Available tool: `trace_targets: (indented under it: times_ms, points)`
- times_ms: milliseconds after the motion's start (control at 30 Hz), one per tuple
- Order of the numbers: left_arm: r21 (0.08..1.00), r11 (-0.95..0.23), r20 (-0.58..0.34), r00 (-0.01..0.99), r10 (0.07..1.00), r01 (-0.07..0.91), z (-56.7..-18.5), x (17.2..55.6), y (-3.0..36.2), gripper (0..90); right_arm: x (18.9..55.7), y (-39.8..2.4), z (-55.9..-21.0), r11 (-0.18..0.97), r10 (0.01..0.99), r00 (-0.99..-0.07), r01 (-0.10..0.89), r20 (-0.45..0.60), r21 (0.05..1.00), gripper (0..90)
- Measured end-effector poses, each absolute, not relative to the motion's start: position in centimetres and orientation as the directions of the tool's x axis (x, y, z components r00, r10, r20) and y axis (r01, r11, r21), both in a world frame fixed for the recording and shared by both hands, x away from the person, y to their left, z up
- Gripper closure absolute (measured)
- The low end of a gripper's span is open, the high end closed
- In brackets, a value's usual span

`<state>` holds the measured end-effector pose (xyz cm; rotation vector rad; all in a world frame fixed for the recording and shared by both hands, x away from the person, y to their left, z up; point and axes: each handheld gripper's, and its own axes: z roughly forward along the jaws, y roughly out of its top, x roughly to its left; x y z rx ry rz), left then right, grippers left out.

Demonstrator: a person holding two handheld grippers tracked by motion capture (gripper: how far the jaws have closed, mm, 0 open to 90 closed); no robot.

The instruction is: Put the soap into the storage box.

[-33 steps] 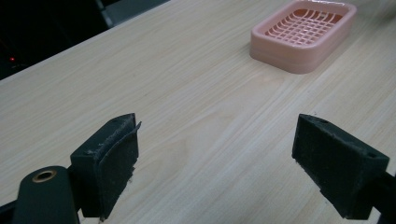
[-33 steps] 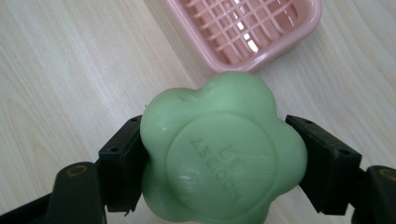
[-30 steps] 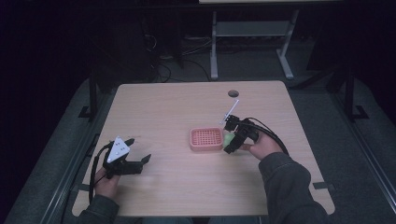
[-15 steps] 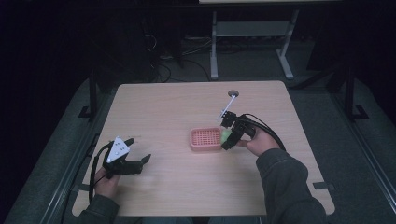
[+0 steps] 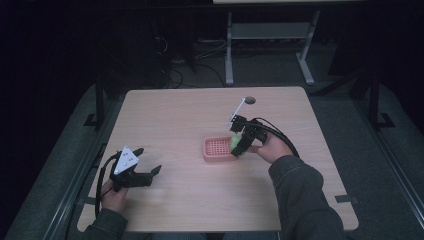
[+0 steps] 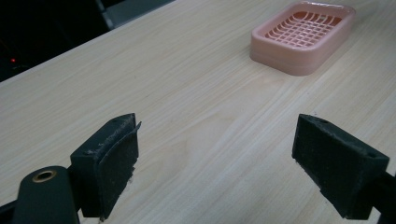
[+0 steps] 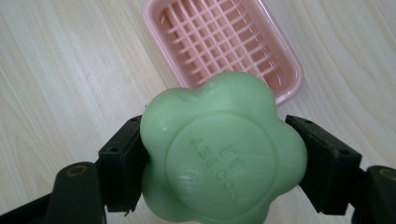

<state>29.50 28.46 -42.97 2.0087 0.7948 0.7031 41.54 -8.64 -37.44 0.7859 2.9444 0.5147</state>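
A pale green flower-shaped soap bar [image 7: 223, 149] sits clamped between the jaws of my right gripper [image 7: 219, 158]. Seen from the high view, the soap [image 5: 235, 142] and right gripper [image 5: 239, 144] hover at the right end of a pink slatted soap dish [image 5: 216, 149], which rests near the middle of the wooden table [image 5: 190, 115]. Beyond the soap, the dish [image 7: 219, 44] is empty. My left gripper [image 5: 142, 167] rests at the table's front left, open, with nothing between its jaws. From there the dish [image 6: 303, 36] lies ahead to the right, past the left gripper [image 6: 229, 158].
A round cable hole [image 5: 249, 100] marks the table's far side, and a thin white rod [image 5: 237, 111] sticks up from the right gripper. A metal frame [image 5: 265, 35] stands on the dark floor behind the table.
My right gripper, still holding the soap, has lifted and shifted slightly away from the front edge, beside the dish's right end. The left gripper has stayed put.
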Motion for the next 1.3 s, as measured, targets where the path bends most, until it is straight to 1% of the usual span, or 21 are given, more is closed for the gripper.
trace_targets:
  times_ms: [767,1300]
  points:
    - [0.860,-0.434,0.177,0.640,0.748,0.269,-43.0,29.5,28.4,14.1,43.2,-5.2,-38.7,0.829,0.473,-0.880,0.459,0.037,0.320,25.9]
    - [0.865,-0.427,0.172,0.643,0.746,0.264,-43.0,29.6,28.3,14.1,44.0,-3.7,-39.2,0.832,0.472,-0.881,0.459,0.038,0.312,25.9]
